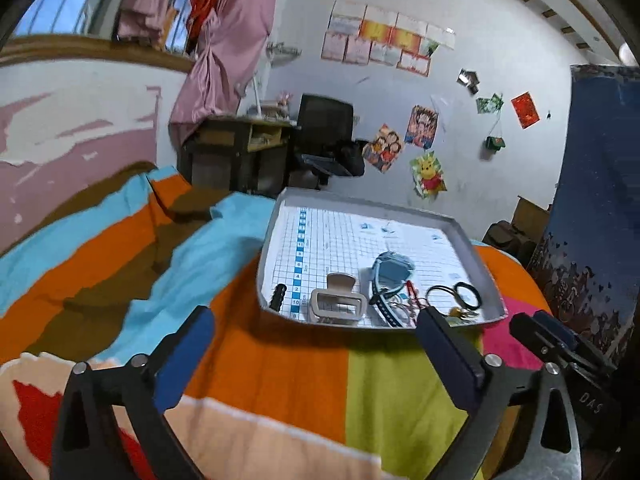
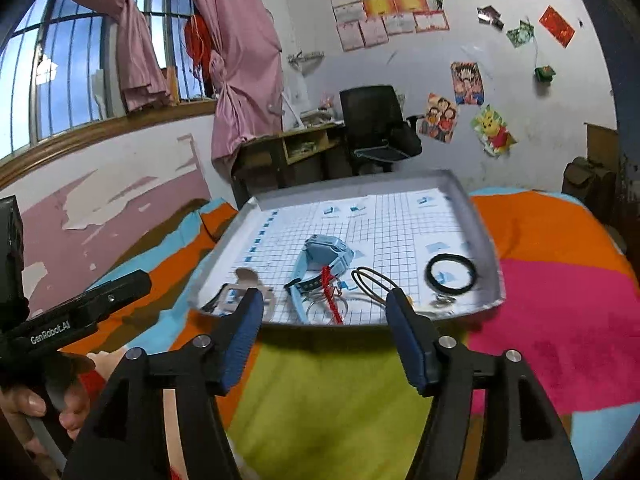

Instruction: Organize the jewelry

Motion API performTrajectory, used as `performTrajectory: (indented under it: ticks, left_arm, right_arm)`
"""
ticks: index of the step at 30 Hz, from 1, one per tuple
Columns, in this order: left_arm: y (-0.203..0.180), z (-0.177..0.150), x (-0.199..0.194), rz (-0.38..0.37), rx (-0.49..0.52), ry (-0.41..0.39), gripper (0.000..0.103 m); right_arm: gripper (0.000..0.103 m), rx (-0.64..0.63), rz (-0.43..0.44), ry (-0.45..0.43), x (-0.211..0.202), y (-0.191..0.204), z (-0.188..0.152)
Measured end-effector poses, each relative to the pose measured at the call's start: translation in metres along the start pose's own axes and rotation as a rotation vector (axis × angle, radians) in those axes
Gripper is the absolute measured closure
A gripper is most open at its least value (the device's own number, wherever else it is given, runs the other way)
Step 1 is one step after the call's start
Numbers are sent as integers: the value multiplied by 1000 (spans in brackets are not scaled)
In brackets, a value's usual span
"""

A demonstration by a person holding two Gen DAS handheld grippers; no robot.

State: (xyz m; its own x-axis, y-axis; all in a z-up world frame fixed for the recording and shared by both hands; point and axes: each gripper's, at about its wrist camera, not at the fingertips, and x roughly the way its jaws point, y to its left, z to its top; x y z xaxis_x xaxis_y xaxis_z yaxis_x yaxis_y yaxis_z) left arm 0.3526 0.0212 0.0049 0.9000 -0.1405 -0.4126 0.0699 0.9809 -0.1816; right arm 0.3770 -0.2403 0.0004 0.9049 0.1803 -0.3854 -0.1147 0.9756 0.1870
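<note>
Tongs first: my left gripper (image 1: 314, 322) stands spread wide over the striped bedcover (image 1: 304, 364), nothing between its blue ribbed pads; my right gripper (image 2: 324, 306) is likewise spread and holds nothing, its tips just short of the tray's near lip.

Beyond them the jewelry lies gathered in the near end of a shallow grey cardboard tray (image 2: 486, 236) lined with gridded paper; a beige plastic claw clip (image 1: 338, 306), boxy and hollow, sits toward the left; beside it a pale blue watch (image 2: 324, 254) with a chunky square case and rubbery strap is tangled with a red cord (image 2: 332, 292) and thin metal rings; a black elastic hair band (image 2: 451, 272), soft and round, lies apart on the right, with a thin wire loop (image 2: 370, 276) between; a small dark ridged piece (image 1: 279, 295) sits at the left wall.

Whether this heap awaits sorting or is the sorted result, I cannot judge; the far half of the tray is bare grid. Any pick here would want a narrow, careful pinch, since the cord and rings would likely drag along with the watch; the cover beneath is soft and may give.
</note>
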Motion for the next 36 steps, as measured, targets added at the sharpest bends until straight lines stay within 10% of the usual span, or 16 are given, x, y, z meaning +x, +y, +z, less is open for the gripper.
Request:
performTrajectory:
  ticks: [14,36]
  left_arm:
    - [0,-34,-87,19,23,-72,0]
    - [4,-39,-88,26,20,-65,0]
  right_arm:
    - [14,-27,-24,-82,-119,4,-23]
    - [14,-42,-14,-79,-123,10,-23]
